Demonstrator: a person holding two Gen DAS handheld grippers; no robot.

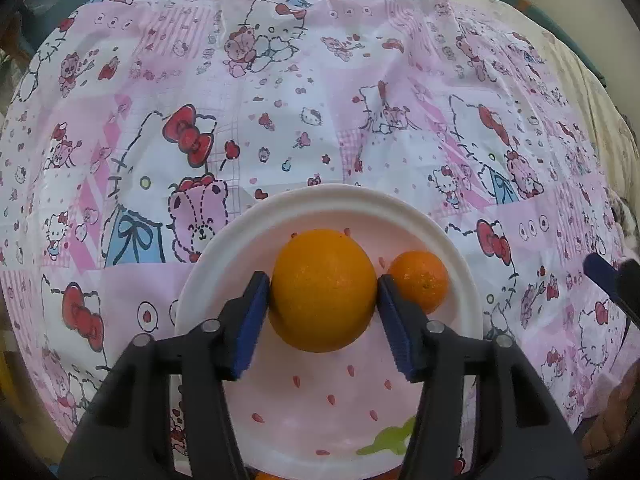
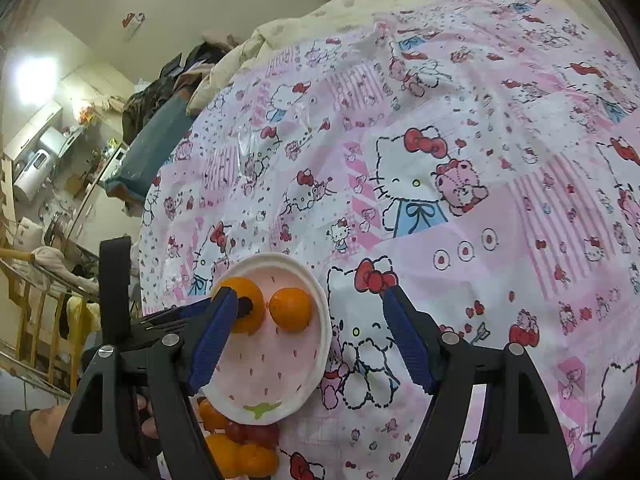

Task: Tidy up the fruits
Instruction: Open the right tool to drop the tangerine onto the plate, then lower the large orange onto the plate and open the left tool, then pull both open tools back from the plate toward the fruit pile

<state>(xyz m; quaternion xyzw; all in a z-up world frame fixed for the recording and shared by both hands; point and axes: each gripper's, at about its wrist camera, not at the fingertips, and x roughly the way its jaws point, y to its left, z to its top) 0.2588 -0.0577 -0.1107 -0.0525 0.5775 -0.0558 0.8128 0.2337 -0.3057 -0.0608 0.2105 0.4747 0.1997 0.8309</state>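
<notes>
the large round orange (image 1: 323, 290) sits on the pink strawberry-print plate (image 1: 208, 276) between the left gripper (image 1: 323, 308) pads. whether they clamp it, i cannot tell. the right gripper (image 2: 308, 332) hangs apart, empty.

Cluttered room, bright lamp (image 2: 36, 80) (glaring), wooden rack (image 2: 44, 316) at left.

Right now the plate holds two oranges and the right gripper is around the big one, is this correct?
Not quite: the left gripper is around the big orange, as the left wrist view shows. The plate does hold two oranges; the right gripper is open and empty.
</notes>
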